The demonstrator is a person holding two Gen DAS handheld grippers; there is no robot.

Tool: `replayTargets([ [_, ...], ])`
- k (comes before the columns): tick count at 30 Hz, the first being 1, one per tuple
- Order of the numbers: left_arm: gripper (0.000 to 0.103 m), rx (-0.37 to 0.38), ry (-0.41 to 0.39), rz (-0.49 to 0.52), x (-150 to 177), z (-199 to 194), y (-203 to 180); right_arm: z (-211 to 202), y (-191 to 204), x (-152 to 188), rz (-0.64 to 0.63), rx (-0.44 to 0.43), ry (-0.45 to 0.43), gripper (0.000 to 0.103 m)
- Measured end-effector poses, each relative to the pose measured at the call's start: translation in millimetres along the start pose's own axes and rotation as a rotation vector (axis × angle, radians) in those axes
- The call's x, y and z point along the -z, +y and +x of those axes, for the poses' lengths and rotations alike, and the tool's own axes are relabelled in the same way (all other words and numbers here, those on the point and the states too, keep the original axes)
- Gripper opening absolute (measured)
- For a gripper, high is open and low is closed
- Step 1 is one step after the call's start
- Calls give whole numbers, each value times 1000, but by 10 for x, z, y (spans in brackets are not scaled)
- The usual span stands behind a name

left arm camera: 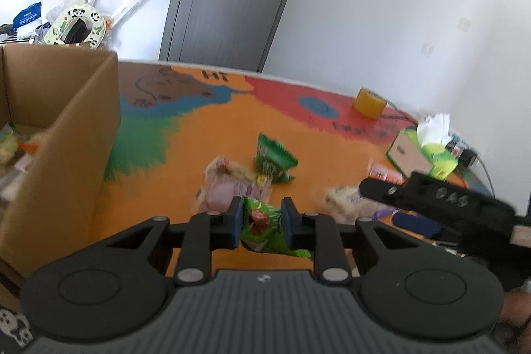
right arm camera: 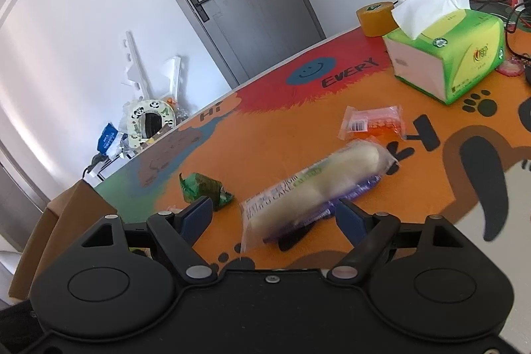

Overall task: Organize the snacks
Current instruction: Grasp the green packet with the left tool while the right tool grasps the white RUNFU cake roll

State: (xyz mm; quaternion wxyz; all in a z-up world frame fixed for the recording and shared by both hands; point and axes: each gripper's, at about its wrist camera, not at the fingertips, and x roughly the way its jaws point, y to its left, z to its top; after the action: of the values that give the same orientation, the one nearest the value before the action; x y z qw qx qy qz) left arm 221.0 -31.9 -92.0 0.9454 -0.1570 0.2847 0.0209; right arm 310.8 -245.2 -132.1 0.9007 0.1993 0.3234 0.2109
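**Green packet gripped, cake roll waits between open jaws**

Near the table's front edge, we see the left gripper (left arm camera: 261,223) closed on a small green snack packet (left arm camera: 262,226), its blue pads pressing the wrapper from both sides. No earlier view is on hand. The cardboard box (left arm camera: 71,135) stands at the table's left edge, just beside this gripper, with other wrapped snacks blurred inside it. We judge the box to be where the packet goes, a short carry to the left.

On the right wrist view, the right gripper (right arm camera: 275,218) stands wide open and holds nothing. A wrapped cake roll (right arm camera: 315,188) lies on the orange table (right arm camera: 265,128) just ahead of it, its near end reaching in between the fingertips, its long axis slanting away up and to the right. We reckon the right hand is the nearer one for it. A folded green wrapper (right arm camera: 202,188) lies to its left, an orange sachet (right arm camera: 373,121) beyond it, toward the tissue box (right arm camera: 448,58).
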Motion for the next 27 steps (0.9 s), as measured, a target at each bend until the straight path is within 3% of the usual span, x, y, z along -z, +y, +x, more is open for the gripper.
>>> replayTargets([
  [4, 23, -11, -16, 3, -98, 22, 26, 79, 47, -53, -10, 43, -6, 89],
  [12, 23, -7, -33, -16, -187, 68, 76, 324, 61, -99, -52, 157, 26, 89],
  [21, 23, 3, -28, -38, -184, 132, 131, 479, 115, -78, -111, 215, 42, 91],
  [24, 23, -8, -23, -48, -184, 144, 159, 500, 181, -40, -180, 266, 57, 88],
  [27, 23, -14, -33, -49, -186, 108, 171, 411, 161, -6, -180, 264, 52, 76],
])
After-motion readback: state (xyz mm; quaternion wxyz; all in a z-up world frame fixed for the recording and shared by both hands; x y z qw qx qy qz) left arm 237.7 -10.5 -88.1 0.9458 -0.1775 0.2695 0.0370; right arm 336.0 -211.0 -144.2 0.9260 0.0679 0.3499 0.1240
